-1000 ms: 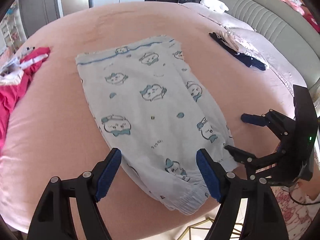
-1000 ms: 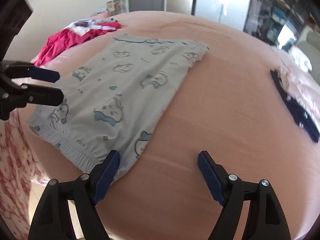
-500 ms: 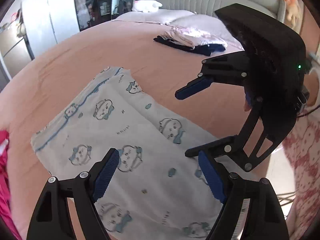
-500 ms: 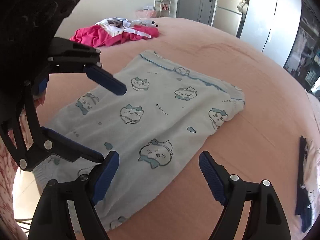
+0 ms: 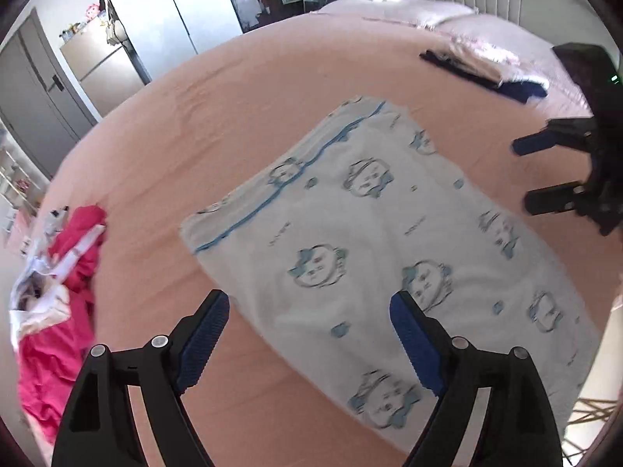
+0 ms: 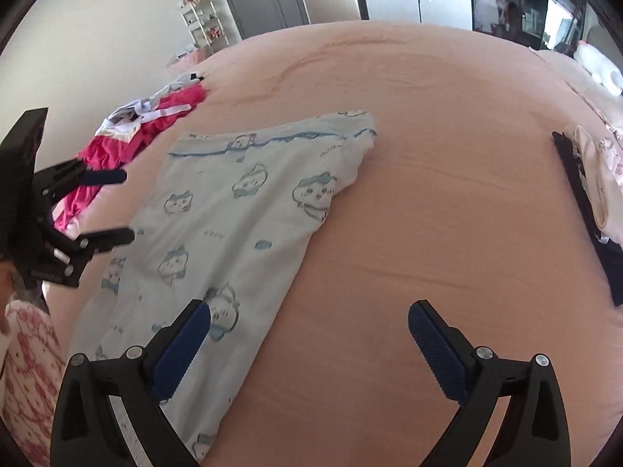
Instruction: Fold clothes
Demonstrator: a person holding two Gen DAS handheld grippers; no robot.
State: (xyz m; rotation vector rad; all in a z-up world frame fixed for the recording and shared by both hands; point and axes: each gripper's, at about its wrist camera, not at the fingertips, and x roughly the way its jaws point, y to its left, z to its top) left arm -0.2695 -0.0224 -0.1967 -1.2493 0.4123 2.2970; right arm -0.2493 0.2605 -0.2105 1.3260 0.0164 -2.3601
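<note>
White pyjama trousers with blue cartoon prints (image 5: 373, 233) (image 6: 233, 218) lie folded lengthwise on the pink bed. My left gripper (image 5: 307, 334) hovers over their left long edge, jaws still opening, nothing pressed between the pads. My right gripper (image 6: 307, 334) hovers over the trousers' right edge near the waistband, jaws opening wide and empty. Each gripper shows in the other's view: the right gripper (image 5: 545, 173) at the far right, the left gripper (image 6: 113, 206) at the far left, both above the fabric.
A heap of pink and white clothes (image 5: 58, 295) (image 6: 144, 136) lies on the bed's left side. A folded stack with a dark garment (image 5: 486, 70) (image 6: 588, 202) sits to the right. Pillows (image 5: 428, 11) and a headboard are beyond. The bed's near edge is close.
Both grippers have swung apart sideways across the trousers, left one toward the left edge, right one toward the right edge. Their jaws have spread wider, the right markedly.
</note>
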